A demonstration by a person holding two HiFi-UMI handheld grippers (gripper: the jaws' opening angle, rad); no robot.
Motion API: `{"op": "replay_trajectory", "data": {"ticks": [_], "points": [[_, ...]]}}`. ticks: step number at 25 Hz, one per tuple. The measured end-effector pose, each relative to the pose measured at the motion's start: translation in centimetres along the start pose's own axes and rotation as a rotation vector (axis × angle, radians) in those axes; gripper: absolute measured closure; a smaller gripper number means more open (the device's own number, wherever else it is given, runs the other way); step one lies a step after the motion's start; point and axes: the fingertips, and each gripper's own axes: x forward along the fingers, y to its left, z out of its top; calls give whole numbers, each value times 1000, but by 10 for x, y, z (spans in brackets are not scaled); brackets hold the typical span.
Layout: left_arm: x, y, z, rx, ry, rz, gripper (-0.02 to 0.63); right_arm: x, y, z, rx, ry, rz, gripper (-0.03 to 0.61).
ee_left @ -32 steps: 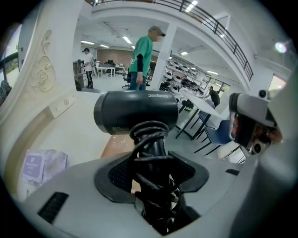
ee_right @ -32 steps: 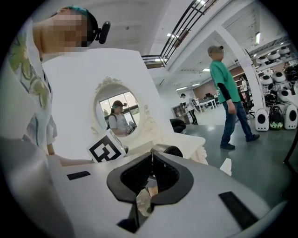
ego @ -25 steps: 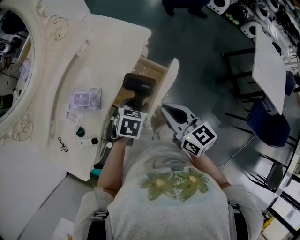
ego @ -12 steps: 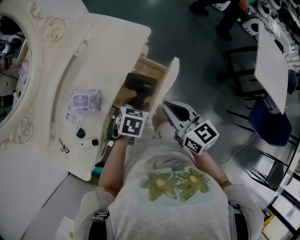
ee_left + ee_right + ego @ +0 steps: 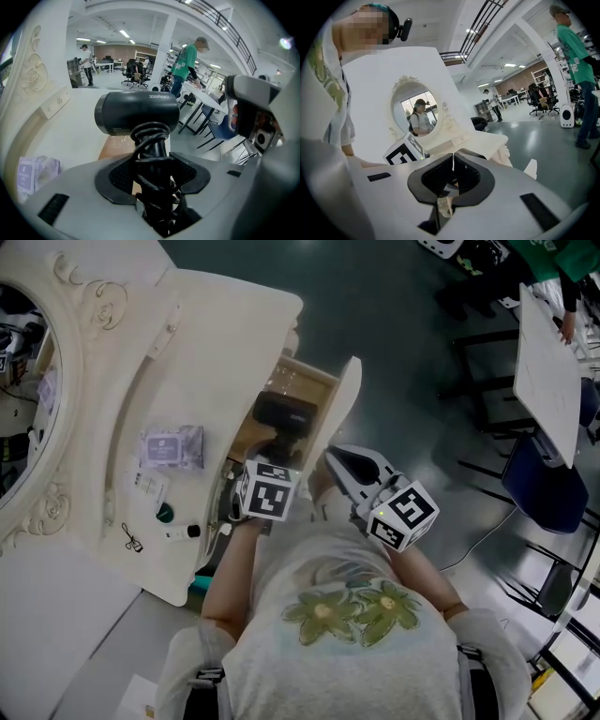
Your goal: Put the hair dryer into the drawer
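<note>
"Well, head view?"
"Hair dryer [image 5: 284, 416] over the open drawer [image 5: 345, 399] at centre frame, left gripper [image 5: 272, 457] just below."
"Left gripper view?"
"Jaws clamp its cord-wrapped handle."
"Right gripper view?"
"Right gripper [image 5: 452, 176] closed, empty."

Hidden by the hair dryer [image 5: 140, 112] and the marker cube [image 5: 267, 491]
Between the left gripper's [image 5: 152, 161] jaws the handle is buried under its coiled cord [image 5: 151, 140], its lower end lost in the dark gap behind them. Ahead of the jaws the barrel covers most of the drawer [image 5: 114, 146], and the print on it is too small to read. In the head view the cube covers those jaws
</note>
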Motion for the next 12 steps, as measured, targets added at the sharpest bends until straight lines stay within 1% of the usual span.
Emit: {"op": "replay_trajectory", "data": {"ticks": [6, 12], "points": [[5, 2, -3, -14, 5, -4, 393, 8, -4, -4, 10, 16, 15, 555], [11, 6, -4, -24, 7, -7, 393, 16, -14, -6, 21, 12, 9, 555]]}}
